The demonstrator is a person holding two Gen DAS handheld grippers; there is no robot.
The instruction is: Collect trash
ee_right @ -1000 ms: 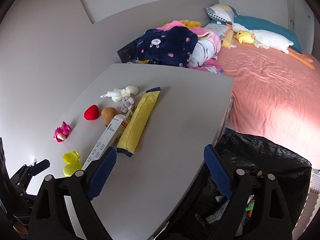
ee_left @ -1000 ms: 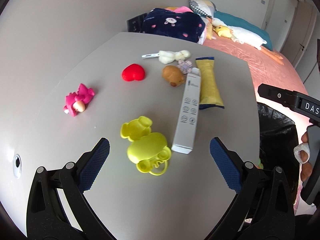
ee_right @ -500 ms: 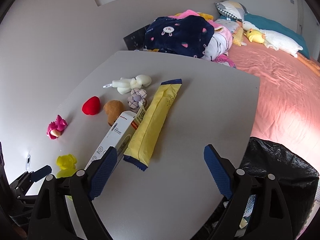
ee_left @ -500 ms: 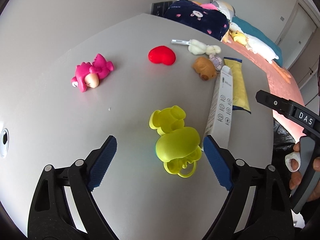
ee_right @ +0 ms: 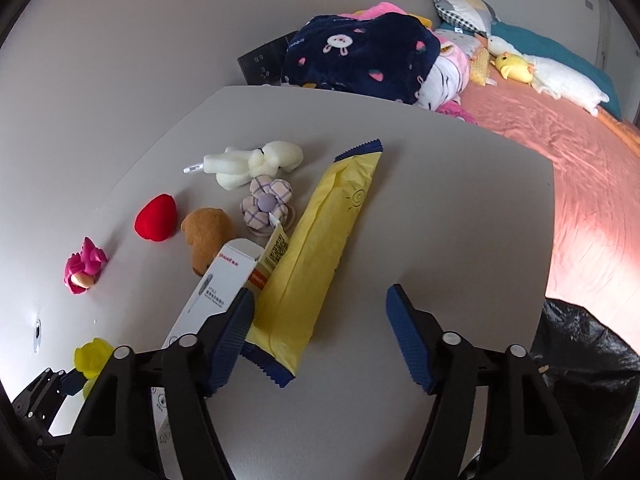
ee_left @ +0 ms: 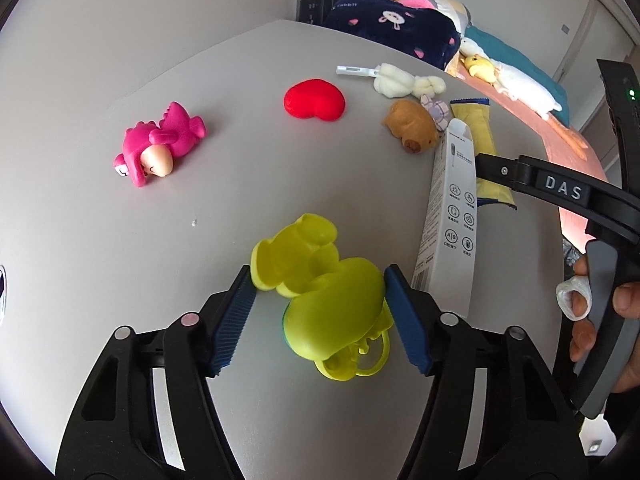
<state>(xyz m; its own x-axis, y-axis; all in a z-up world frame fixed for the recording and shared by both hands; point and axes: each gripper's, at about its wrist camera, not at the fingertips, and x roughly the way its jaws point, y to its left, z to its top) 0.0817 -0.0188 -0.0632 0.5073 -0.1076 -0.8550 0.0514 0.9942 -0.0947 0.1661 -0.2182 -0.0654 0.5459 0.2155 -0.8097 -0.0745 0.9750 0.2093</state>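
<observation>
A yellow-green plastic toy lies on the grey table between the blue pads of my left gripper. Its jaws are closing, the pad tips right at the toy's sides, with table showing beside the left pad. A white carton lies just right of the toy. My right gripper hovers over the near end of a yellow snack packet. Its jaws are closing too; the packet sits by the left pad and far from the right one. The carton runs under the left finger.
A pink toy, a red heart, a brown plush, a white plush and a fabric flower lie on the table. A black trash bag hangs at the table's right edge. A bed with blankets lies beyond.
My left gripper came down over the yellow-green toy and its jaws narrowed around it. My right gripper moved left from the bag over the table to the packet's end, jaws narrowing.
</observation>
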